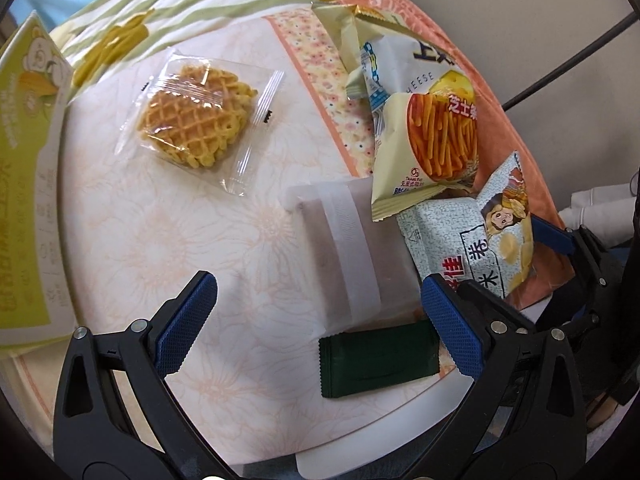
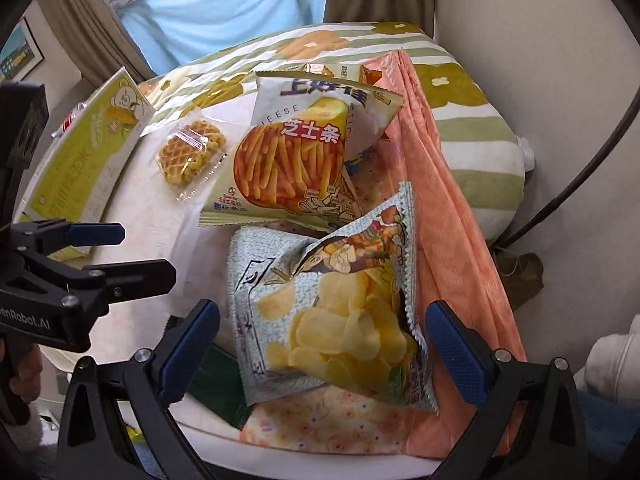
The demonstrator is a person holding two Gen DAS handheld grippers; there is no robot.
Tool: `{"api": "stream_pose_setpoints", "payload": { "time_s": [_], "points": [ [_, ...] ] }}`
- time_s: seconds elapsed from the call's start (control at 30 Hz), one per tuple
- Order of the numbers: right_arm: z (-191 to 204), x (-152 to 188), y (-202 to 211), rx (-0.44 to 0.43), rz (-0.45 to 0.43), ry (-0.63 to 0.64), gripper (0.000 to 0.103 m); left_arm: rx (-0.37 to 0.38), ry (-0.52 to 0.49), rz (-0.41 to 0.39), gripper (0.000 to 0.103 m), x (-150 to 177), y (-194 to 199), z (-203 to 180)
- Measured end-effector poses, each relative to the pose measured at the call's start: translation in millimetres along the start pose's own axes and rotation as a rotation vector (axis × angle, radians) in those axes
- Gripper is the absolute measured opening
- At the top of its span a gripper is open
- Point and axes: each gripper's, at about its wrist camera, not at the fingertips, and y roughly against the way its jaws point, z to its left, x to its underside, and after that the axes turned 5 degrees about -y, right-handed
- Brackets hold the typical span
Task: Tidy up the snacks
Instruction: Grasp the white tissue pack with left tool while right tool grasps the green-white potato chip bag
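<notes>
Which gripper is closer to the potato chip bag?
Right. The right gripper is open with the potato chip bag between its fingers; the left gripper hovers beside it, over the tray.

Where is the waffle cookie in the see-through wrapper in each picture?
Left wrist view: the waffle cookie lies upper left of centre on the round table, apart from the other packets.
Right wrist view: the waffle cookie lies upper left, just left of the cheese sticks bag.
Shared landmark: the green box stands to the cookie's left in both.
</notes>
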Motion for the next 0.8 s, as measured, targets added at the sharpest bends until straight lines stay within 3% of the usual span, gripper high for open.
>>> {"api": "stream_pose_setpoints", "payload": {
  "time_s": [0.03,0.17,0.33,0.4,0.8],
  "points": [
    [2,0,-1,0.009,0.002,0.012,0.102,0.0,-0.003,0.004,0.101,-1,-2,0],
    [10,3,-6,0.088,0.011,0.09,0.083,0.003,-0.009,0.018,0.101,-3,-7,-2],
    [8,5,-4,0.107,0.015,0.109,0.073,0.006,-0.018,0.037,0.101,-4,-15,-7],
    [10,6,-1,0.112,0.007,0.114,0.065,0.003,-0.02,0.04,0.101,-4,-17,-10],
    [10,8,9,0.122,-0.028,0.08,0.063,-0.013,-0.026,0.083,0.101,-10,-41,-25]
  ]
}}
